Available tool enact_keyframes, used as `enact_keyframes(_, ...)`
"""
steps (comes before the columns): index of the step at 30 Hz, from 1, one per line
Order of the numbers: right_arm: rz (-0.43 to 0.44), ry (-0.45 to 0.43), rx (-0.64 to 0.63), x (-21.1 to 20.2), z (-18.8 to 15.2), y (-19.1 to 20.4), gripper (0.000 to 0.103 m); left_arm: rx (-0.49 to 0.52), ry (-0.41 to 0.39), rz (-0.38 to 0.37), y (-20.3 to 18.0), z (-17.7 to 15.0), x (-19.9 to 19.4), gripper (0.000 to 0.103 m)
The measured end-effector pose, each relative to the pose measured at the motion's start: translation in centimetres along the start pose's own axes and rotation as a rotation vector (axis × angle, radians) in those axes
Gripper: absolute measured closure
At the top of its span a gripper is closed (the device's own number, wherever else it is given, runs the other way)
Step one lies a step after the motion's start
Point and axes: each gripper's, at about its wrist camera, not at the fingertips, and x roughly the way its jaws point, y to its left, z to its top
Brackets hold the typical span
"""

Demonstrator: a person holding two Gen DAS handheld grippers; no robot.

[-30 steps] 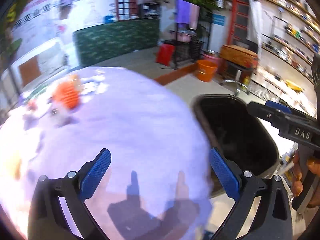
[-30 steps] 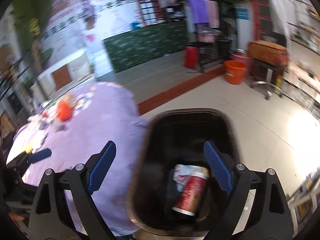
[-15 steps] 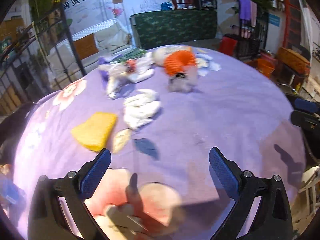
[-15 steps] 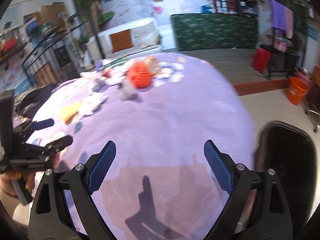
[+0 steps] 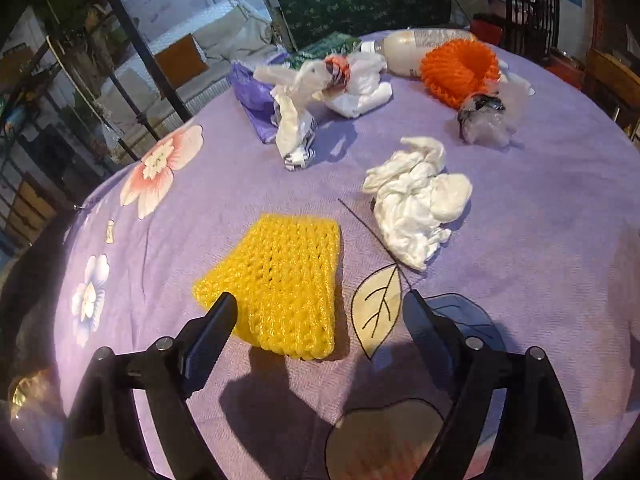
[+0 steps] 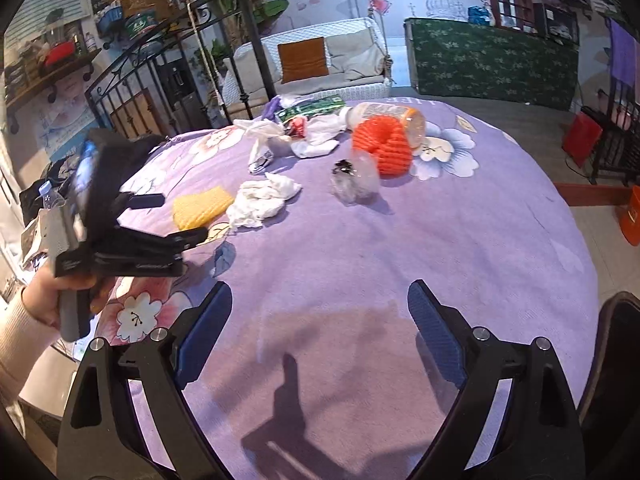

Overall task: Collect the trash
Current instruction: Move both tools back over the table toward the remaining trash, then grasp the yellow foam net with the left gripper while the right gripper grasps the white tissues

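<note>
The yellow net (image 5: 276,284) lies flat on the purple cloth (image 5: 520,280), nearest the table edge, so it looks the likely next pick. The left gripper (image 5: 318,306) hovers over its near end, fingers wide apart and empty, one tip already above the net. Beside it sits a crumpled tissue (image 5: 416,208); farther back, an orange net (image 5: 460,72) and bags. The right gripper (image 6: 320,300) waits apart, fingers spread, empty, near the bin (image 6: 616,360).

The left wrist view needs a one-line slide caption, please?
Open left gripper nears a yellow foam net beside crumpled white tissue on the purple tablecloth.
</note>
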Motion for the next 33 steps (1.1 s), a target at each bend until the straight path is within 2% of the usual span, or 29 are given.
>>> enact_keyframes(2, 0.003, 0.006, -0.015, 0.3, 0.3, 0.5, 0.014, -0.019, 0.02, -0.001, 0.6, 0.0, 1.1, 0.03)
enact_keyframes(4, 0.005, 0.015, -0.031, 0.6, 0.6, 1.0, 0.014, -0.046, 0.014, 0.005, 1.3, 0.1, 1.0, 0.046)
enact_keyframes(5, 0.007, 0.022, -0.039, 0.9, 0.7, 1.3, 0.014, -0.062, 0.014, 0.029, 1.8, 0.1, 0.8, 0.06)
enact_keyframes(6, 0.008, 0.028, -0.043, 1.1, 0.9, 1.4, 0.014, -0.08, 0.015, 0.029, 2.1, 0.3, 0.6, 0.069)
enact_keyframes(9, 0.026, 0.053, -0.041, 2.2, 1.2, 1.7, 0.014, -0.156, 0.023, -0.002, 3.6, 0.4, 0.2, 0.081)
enact_keyframes(15, 0.1, 0.122, -0.002, 5.7, 2.7, 2.5, 0.014, -0.257, -0.008, -0.034, 4.9, -0.1, -1.7, 0.083)
enact_keyframes(22, 0.108, 0.17, -0.03, 10.4, 5.5, 5.0, 0.017, -0.344, -0.127, -0.027, 3.9, -1.5, -6.5, 0.083)
enact_keyframes(26, 0.083, 0.205, -0.062, 13.8, 7.2, 6.5, 0.029, -0.395, -0.17, -0.05, 3.0, -2.6, -8.3, 0.083)
enact_keyframes(29, 0.071, 0.231, -0.075, 16.1, 8.3, 7.3, 0.032, -0.409, -0.191, -0.037, 2.1, -3.4, -9.0, 0.083)
enact_keyframes(31, 0.045, 0.24, -0.089, 17.4, 8.8, 7.7, 0.038, -0.431, -0.19, -0.056, 1.8, -3.8, -9.0, 0.083)
enact_keyframes(33, 0.016, 0.244, -0.1, 18.3, 9.2, 8.1, 0.05, -0.443, -0.183, -0.073, 1.5, -4.1, -8.7, 0.083)
